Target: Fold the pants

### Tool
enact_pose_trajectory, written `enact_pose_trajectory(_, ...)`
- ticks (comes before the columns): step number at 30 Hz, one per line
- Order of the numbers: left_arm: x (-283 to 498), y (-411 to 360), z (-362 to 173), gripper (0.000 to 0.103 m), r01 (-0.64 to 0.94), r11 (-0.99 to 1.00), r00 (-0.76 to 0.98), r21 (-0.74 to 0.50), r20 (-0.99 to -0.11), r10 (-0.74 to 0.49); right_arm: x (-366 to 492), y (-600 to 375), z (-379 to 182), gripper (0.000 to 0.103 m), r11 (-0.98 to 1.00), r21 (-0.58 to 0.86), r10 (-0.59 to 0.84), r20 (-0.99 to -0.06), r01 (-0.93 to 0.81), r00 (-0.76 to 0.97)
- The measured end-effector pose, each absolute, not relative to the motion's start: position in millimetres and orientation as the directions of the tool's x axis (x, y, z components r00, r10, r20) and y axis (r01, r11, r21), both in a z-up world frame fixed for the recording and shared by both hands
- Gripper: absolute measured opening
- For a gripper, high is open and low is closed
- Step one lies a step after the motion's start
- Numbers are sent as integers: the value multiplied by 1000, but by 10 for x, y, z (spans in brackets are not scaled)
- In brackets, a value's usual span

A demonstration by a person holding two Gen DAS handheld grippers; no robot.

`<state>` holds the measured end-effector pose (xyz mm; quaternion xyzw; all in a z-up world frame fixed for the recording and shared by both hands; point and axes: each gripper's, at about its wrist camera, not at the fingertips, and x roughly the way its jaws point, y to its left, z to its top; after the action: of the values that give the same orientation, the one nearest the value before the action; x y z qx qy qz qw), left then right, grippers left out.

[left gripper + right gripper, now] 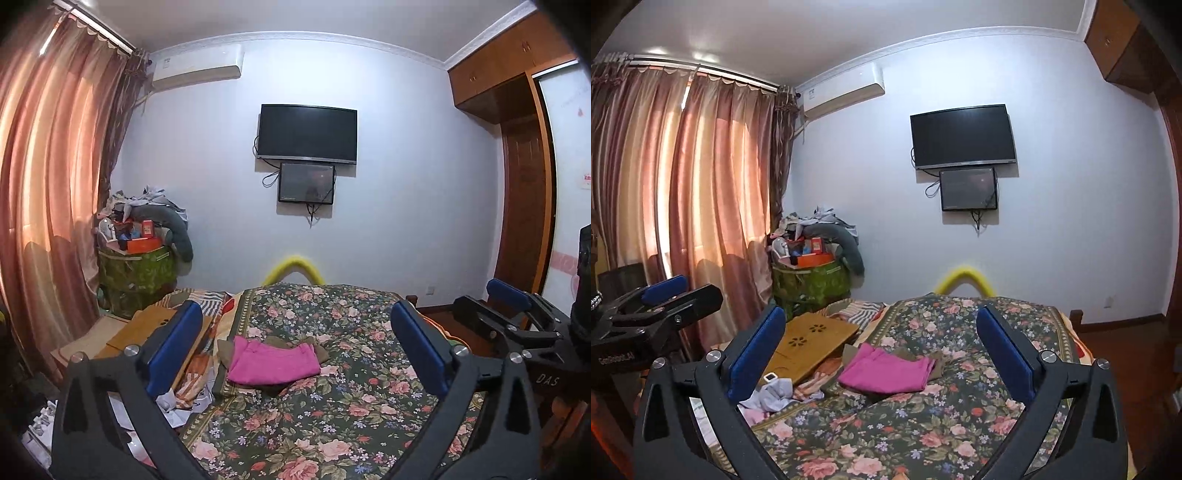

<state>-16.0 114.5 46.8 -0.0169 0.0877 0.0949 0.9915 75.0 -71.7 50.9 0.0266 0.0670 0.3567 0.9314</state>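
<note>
Folded pink pants (272,360) lie on top of a brown-olive garment (317,349) on the flowered bedspread (332,406). They also show in the right wrist view (886,371). My left gripper (295,354) is open and empty, held above the bed short of the pants. My right gripper (882,354) is open and empty, also above the bed and short of the pants. The right gripper shows at the right edge of the left wrist view (517,314); the left gripper shows at the left edge of the right wrist view (665,299).
A wooden lap tray (809,343) and crumpled clothes (768,398) lie left of the bedspread. A green bag piled with boxes (809,273) stands by the pink curtains (701,184). A TV (306,134) hangs on the far wall. A wooden wardrobe (517,184) stands at the right.
</note>
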Motion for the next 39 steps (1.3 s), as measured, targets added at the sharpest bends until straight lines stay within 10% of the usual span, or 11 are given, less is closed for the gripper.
enact_pose_trajectory(39,41,1162,302,103,-204,979,955,-8,-223,197,745,-793,468,103,759,101,651,-156,-643,743)
